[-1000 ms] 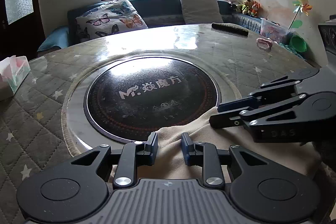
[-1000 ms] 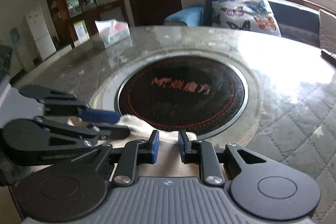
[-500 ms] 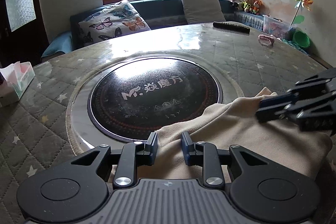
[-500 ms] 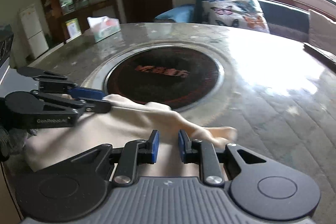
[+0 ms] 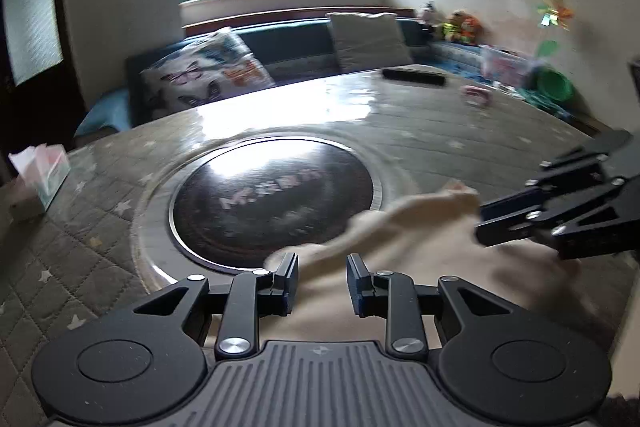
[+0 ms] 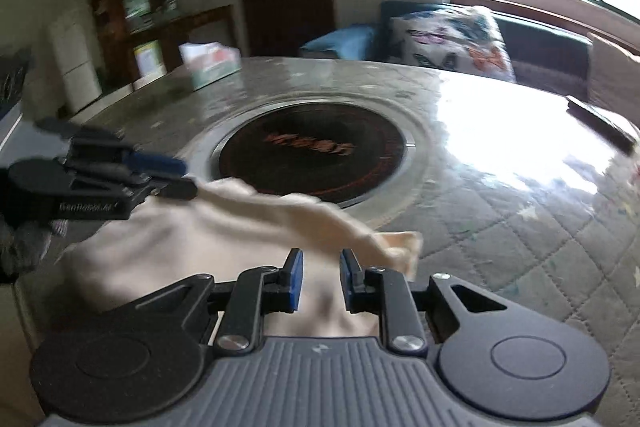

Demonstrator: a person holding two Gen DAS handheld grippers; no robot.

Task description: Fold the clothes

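A beige garment [image 5: 420, 239] lies bunched at the near edge of the round table, its far edge reaching the black glass centre disc [image 5: 272, 203]. It also shows in the right wrist view [image 6: 224, 235]. My left gripper [image 5: 322, 285] sits over its left part, jaws a small gap apart with cloth between them. My right gripper [image 6: 320, 281] sits over its right part, jaws likewise a small gap apart around cloth. Each gripper shows in the other's view: the right one [image 5: 484, 223], the left one [image 6: 180, 179]. Both views are blurred.
The table [image 5: 100, 227] has a quilted star-pattern cover under glass. A tissue box [image 5: 36, 183] stands at the left edge. A dark remote [image 5: 414, 77] and a small pink thing [image 5: 476, 95] lie at the far right. A sofa with cushions [image 5: 208, 75] is behind.
The two grippers have moved apart, spreading the garment sideways; its right end now lies further right on the table. Both views have risen and tilted a little.
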